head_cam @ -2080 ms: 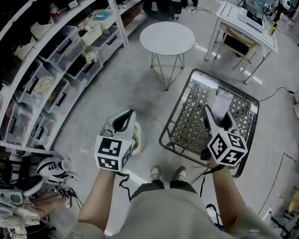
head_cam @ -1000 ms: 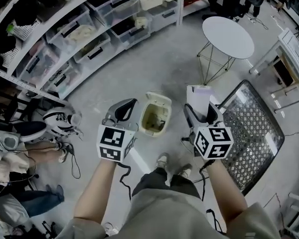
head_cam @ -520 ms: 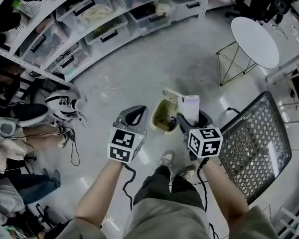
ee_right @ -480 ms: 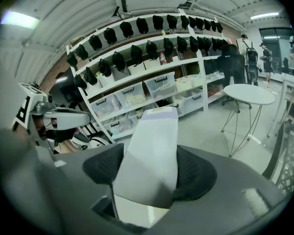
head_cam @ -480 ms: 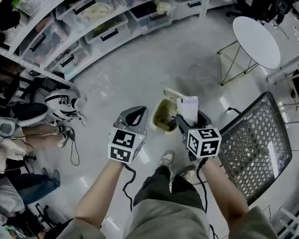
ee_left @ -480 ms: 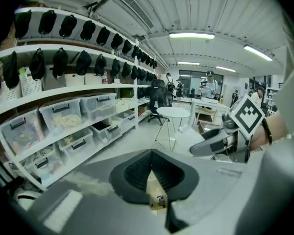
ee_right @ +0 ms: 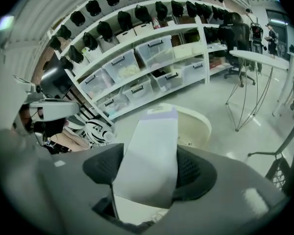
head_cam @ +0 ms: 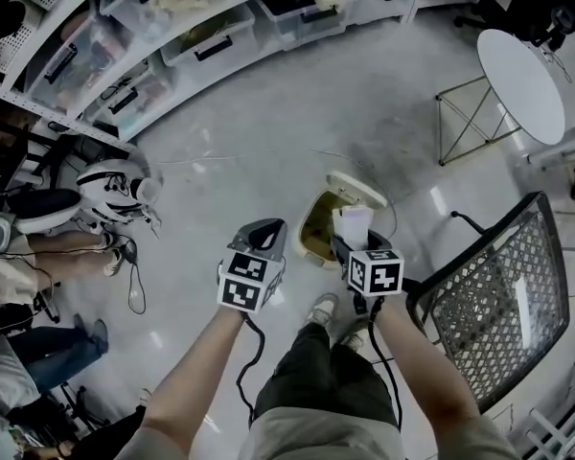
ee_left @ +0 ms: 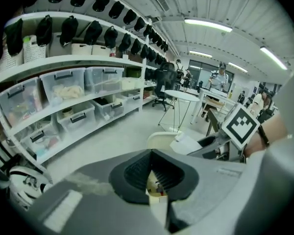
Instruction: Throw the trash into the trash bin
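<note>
Care: with right gripper (head_cam: 349,241) clamped on carton (ee_right: 149,155), release only squarely over trash bin (head_cam: 306,222). Hold closed, empty left gripper (head_cam: 264,233) beside bin.

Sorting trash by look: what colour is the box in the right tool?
The box is white with a pale purple top band; right gripper view.

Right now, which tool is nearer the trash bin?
Right. The right tool, shut on a white carton, is over the trash bin's near right rim. The left tool is apart from the bin, off its left side.
</note>
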`<state>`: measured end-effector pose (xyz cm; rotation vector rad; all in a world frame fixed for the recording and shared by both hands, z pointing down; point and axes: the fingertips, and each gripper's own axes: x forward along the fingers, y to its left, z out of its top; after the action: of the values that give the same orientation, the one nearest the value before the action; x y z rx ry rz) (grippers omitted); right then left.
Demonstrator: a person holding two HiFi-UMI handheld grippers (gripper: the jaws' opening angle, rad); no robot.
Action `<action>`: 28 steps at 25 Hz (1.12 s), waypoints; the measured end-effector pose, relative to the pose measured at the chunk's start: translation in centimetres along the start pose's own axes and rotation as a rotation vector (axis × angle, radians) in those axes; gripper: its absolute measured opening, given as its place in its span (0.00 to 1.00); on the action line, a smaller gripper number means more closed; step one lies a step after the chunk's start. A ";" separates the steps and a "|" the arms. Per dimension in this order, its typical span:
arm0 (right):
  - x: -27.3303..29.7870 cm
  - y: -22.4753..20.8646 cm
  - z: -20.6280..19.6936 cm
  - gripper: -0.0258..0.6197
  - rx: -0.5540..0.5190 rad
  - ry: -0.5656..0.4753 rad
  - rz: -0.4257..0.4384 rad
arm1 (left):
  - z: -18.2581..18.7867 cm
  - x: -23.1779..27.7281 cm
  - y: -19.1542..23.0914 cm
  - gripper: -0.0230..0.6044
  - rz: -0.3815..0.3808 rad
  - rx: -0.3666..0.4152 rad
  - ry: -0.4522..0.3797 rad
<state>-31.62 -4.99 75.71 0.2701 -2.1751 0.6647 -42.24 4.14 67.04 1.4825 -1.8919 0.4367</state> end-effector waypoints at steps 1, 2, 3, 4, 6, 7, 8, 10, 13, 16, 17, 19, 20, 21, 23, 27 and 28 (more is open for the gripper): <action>1.0 -0.6 -0.7 0.53 0.012 0.015 -0.009 | -0.9 0.6 0.3 0.04 0.003 -0.009 0.012; 2.0 -1.3 -1.3 0.53 0.020 0.031 -0.019 | -1.7 1.3 0.6 0.04 0.004 -0.018 0.024; 3.0 -1.9 -2.0 0.53 0.025 0.046 -0.028 | -2.6 1.9 0.9 0.04 0.004 -0.026 0.034; 4.1 -2.4 -2.6 0.53 0.028 0.063 -0.036 | -3.5 2.6 1.0 0.04 0.003 -0.030 0.045; 6.2 -3.3 -4.0 0.53 0.030 0.094 -0.050 | -5.4 3.8 1.2 0.04 -0.005 -0.026 0.081; 7.1 -3.8 -4.7 0.53 0.034 0.110 -0.057 | -6.3 4.3 1.1 0.04 -0.012 -0.027 0.100; 8.0 -4.2 -5.5 0.53 0.045 0.125 -0.061 | -7.1 4.8 1.0 0.04 -0.020 -0.032 0.112; 9.4 -5.1 -6.9 0.54 0.094 0.147 -0.058 | -8.6 6.0 1.0 0.04 -0.027 -0.053 0.119; 11.1 -6.5 -8.6 0.56 0.148 0.160 -0.058 | -10.9 7.4 0.7 0.04 -0.030 -0.077 0.141; 11.9 -7.4 -9.5 0.59 0.134 0.171 -0.057 | -12.3 8.1 0.2 0.04 -0.036 -0.087 0.156; 12.0 -7.3 -9.6 0.59 0.120 0.180 -0.049 | -12.6 8.2 0.2 0.04 -0.035 -0.091 0.159; 11.8 -7.1 -9.6 0.59 0.084 0.192 -0.041 | -12.8 8.1 0.2 0.04 -0.029 -0.097 0.162; 11.5 -7.1 -9.5 0.58 0.069 0.191 -0.041 | -12.9 8.0 0.1 0.04 -0.028 -0.099 0.162; 11.1 -7.0 -9.3 0.56 0.058 0.186 -0.040 | -12.8 7.9 0.0 0.04 -0.027 -0.100 0.162; 9.9 -6.7 -8.7 0.53 0.050 0.166 -0.037 | -12.5 7.5 -0.4 0.04 -0.025 -0.096 0.161; 6.2 -5.8 -6.2 0.42 0.027 0.097 -0.033 | -10.2 5.7 -1.3 0.04 -0.012 -0.079 0.140; 5.1 -5.5 -5.5 0.40 0.015 0.077 -0.031 | -9.3 5.1 -1.6 0.04 -0.009 -0.077 0.127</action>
<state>-29.01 -6.45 84.52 0.2809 -2.0892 0.6643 -38.46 5.93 76.98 1.3801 -1.7821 0.4388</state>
